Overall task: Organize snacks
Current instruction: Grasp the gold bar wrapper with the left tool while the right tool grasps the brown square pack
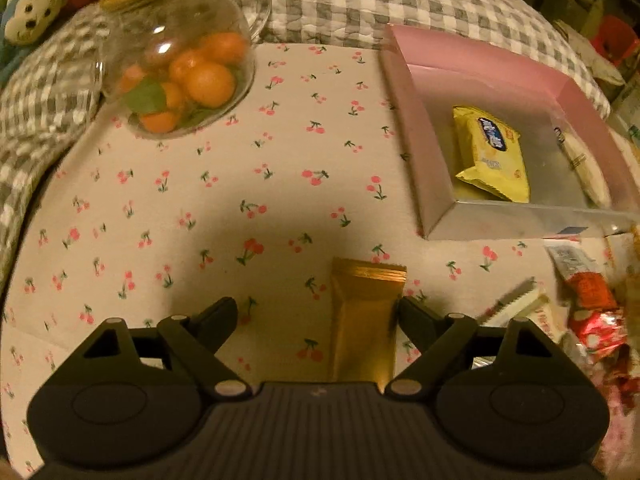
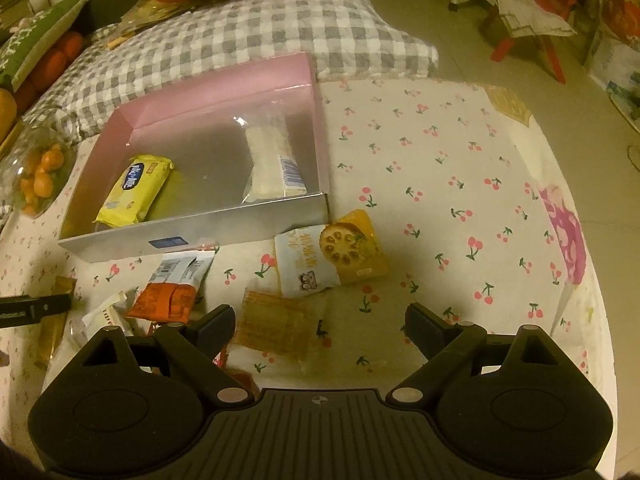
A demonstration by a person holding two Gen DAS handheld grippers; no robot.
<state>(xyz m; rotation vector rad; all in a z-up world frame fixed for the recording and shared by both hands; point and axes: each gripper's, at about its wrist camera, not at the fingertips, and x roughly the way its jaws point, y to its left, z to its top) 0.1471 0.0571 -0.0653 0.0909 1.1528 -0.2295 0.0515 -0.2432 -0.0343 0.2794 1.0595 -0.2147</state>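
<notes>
Clear glass jar (image 1: 176, 60), glossy gold foil packet (image 1: 366, 320), printed cotton tablecloth (image 1: 240, 168), pink card box (image 2: 224, 92) with silvery walls

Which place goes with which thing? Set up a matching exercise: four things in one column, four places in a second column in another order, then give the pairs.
Things
1. yellow snack pack
2. gold packet
3. lotus-root snack bag
4. small oranges

Places
A. inside the glass jar
B. on the cherry-print cloth, just outside the box's near right corner
C. lying in the pink box
D. between the open fingers of the left gripper

Pairs: 1-C, 2-D, 3-B, 4-A
</notes>
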